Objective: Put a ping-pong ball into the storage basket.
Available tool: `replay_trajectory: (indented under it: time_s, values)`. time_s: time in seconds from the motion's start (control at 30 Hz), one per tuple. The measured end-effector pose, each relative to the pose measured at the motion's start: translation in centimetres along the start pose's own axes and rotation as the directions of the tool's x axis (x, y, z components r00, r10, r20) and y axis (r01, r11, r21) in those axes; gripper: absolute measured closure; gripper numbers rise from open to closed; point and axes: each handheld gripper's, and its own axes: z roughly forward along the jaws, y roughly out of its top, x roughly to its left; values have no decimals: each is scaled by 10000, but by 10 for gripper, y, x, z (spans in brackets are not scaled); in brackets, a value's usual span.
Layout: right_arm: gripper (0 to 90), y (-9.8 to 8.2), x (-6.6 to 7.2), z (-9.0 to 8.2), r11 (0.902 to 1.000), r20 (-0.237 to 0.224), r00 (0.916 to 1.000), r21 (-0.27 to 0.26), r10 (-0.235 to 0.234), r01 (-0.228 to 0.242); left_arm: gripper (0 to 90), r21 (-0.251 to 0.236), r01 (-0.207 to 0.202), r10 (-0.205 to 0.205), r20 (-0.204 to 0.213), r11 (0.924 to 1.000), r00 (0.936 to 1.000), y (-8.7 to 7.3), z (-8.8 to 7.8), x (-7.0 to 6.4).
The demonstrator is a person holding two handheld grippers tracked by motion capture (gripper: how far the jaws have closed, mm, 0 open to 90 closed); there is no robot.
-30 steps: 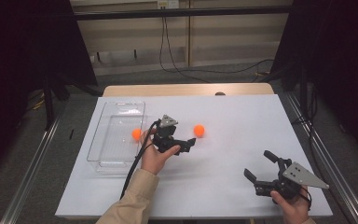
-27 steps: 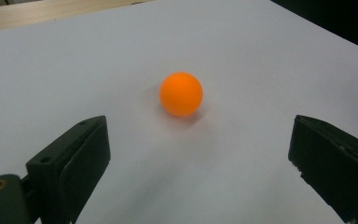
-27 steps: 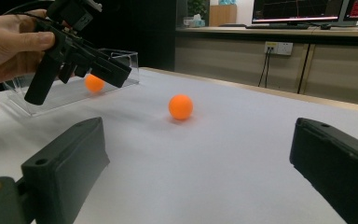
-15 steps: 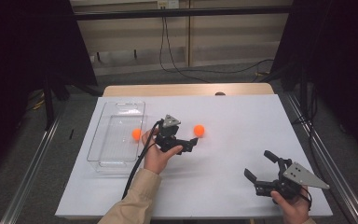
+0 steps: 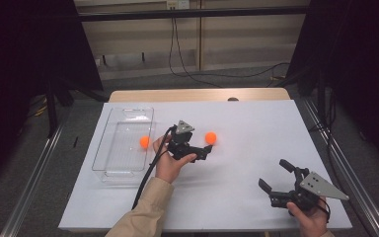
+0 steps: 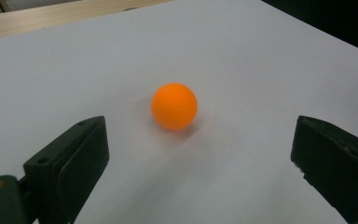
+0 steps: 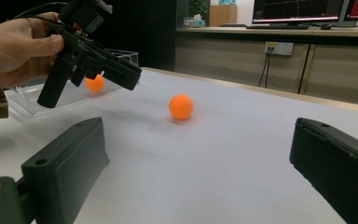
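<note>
My left claw stood wide, holding nothing, its two black jaws spread to either side of an orange ball that sat on the white table just ahead of them, near but not touching. From above, that ball lay just beyond the jaw tips, toward the middle of the table. My left hand gripped the handle from below, the beige sleeve coming up from the near edge and a black cable trailing back along the forearm. A grey three-cornered plate topped the claw.

The ball was smooth, round and matte. A second orange ball lay inside a clear plastic tray, a long rectangle with rounded corners, at the left of the table.

My right claw rested low near the right front corner, also wide and holding nothing, well apart from both balls. My right hand held it from behind.

No writing could be read anywhere; the screens far off in the right gripper view were too small to make out.
</note>
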Motion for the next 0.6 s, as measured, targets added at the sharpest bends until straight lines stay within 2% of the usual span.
replay_trajectory:
  time_s: [0.13, 0.47, 0.53, 0.6]
  values:
    - [33, 0, 0, 0, 10000, -2, 10000, 1, -3, 3, 32, 65, 69, -69, -19, 10000, 10000, -1, 3, 0]
    - [33, 0, 0, 0, 10000, -3, 10000, -1, -9, 9, 12, 247, -210, 211, -18, 9995, 9998, -1, 7, -1]
    - [33, 0, 0, 0, 10000, 2, 10000, 1, 7, -7, 11, 223, -50, 47, 105, 9997, 9999, -2, 9, -2]
    - [33, 0, 0, 0, 10000, 3, 10000, 1, 7, -7, 11, 267, -128, 126, 76, 9996, 9999, -2, 10, -1]
